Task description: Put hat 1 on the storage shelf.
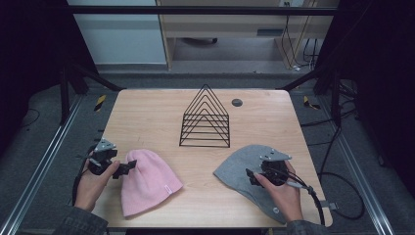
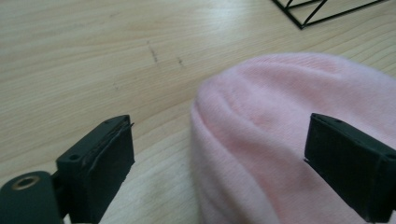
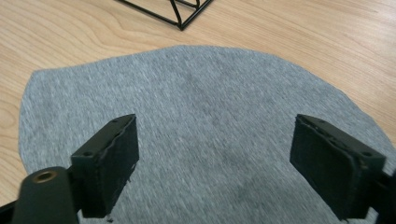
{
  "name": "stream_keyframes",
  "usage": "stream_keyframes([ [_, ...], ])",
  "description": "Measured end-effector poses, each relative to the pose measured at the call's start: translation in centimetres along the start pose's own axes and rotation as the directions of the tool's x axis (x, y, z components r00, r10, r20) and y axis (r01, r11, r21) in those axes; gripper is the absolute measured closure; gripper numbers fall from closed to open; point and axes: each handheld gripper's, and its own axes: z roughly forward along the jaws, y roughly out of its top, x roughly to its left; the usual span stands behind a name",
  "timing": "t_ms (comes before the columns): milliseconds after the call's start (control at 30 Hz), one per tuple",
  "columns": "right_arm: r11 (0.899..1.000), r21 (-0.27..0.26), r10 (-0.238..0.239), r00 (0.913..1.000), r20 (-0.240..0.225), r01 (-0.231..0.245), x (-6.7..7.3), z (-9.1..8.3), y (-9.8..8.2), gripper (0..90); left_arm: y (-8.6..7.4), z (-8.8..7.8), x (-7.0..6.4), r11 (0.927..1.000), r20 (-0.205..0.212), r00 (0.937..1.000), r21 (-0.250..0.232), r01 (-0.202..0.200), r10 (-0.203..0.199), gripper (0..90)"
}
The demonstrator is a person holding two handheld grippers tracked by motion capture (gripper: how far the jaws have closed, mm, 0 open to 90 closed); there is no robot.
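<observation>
Beanies flat on the table, both my grippers spread wide over them

Pink beanie is down at the near left of the wooden table, lying flat. Its long axis runs from the rounded crown, up by my left gripper, toward the cuffed opening at the near edge, tilted a bit so the cuff end swings right. My left gripper has its jaws standing wide with the crown's edge between them; in the left gripper view one jaw is over bare wood and the other over pink knit, and neither pad is pressing on anything.

Grey beanie is at the near right, also flat, its rounded end pointing left toward the table's middle and the rest running back under my right hand. My right gripper hangs over it with jaws wide apart, gripping nothing.

Black wire rack stands upright mid-table, well apart from both hats.
</observation>
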Motion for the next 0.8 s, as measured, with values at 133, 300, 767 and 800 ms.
stream_keyframes([
  [133, 1.000, -0.017, -0.010, 0.9999, 0.011, 0.010, 0.0, -0.7, -0.1, 29.9, -0.1, -0.2, 0.7, 0.9989, 0.012, 0.9988, 0.000, 0.047, -0.047, 12.9],
  [300, 0.999, -0.015, -0.046, 0.9987, 0.023, 0.046, 0.3, -0.9, -0.2, 32.7, -0.2, 0.1, 0.7, 0.9985, 0.016, 0.9989, 0.035, 0.043, -0.043, 17.0],
  [767, 0.999, 0.026, -0.035, 0.9994, 0.000, 0.035, 0.5, -0.2, -0.1, 29.4, -0.2, 2.0, 0.6, 0.9904, 0.019, 0.9992, 0.134, 0.032, -0.035, 35.4],
  [800, 0.999, 0.029, -0.038, 0.9993, 0.001, 0.038, 0.6, -0.2, 0.0, 29.7, -0.1, 2.1, 0.5, 0.9907, 0.033, 0.9989, 0.133, 0.030, -0.035, 39.6],
])
